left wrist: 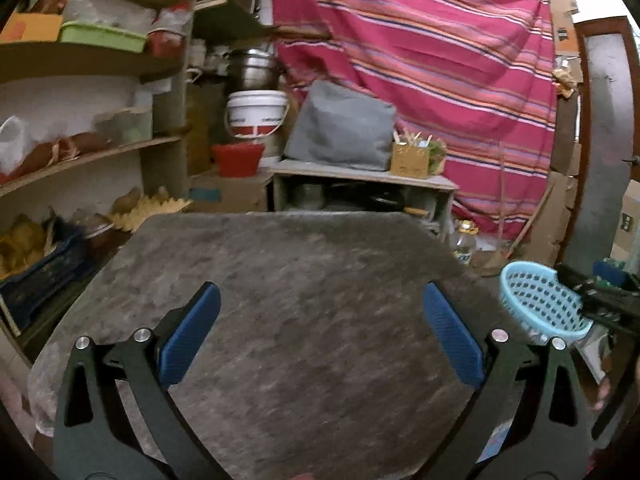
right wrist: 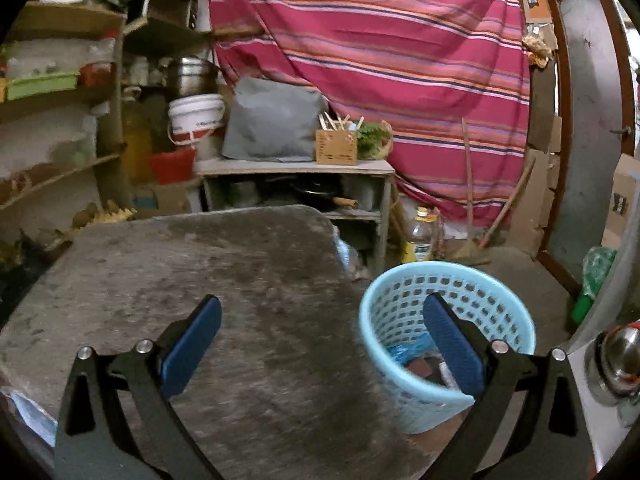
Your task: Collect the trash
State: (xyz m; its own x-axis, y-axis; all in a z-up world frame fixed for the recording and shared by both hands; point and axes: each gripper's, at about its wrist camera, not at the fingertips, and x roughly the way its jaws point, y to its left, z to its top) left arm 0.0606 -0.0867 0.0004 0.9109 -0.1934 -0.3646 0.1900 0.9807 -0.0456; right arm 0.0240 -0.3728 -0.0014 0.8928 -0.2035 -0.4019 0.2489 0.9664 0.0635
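A light blue perforated waste basket [right wrist: 404, 312] stands on the floor just right of the grey stone table [right wrist: 200, 280]. Inside it lie a blue wrapper [right wrist: 408, 350] and other scraps. My right gripper [right wrist: 322, 334] is open and empty; its left finger hangs over the table's right part, its right finger over the basket. In the left wrist view my left gripper [left wrist: 320, 330] is open and empty above the middle of the table [left wrist: 312, 264]. The basket [left wrist: 540, 304] shows at the right there, with the other gripper's dark frame beside it. No trash shows on the tabletop.
Cluttered wooden shelves [left wrist: 80, 152] line the left. Behind the table stands a low cabinet [right wrist: 296, 188] with a grey bag, a wooden box, a white bucket [right wrist: 196, 118] and a red tub. A striped red cloth [right wrist: 380, 60] hangs behind. An oil bottle [right wrist: 420, 240] stands on the floor.
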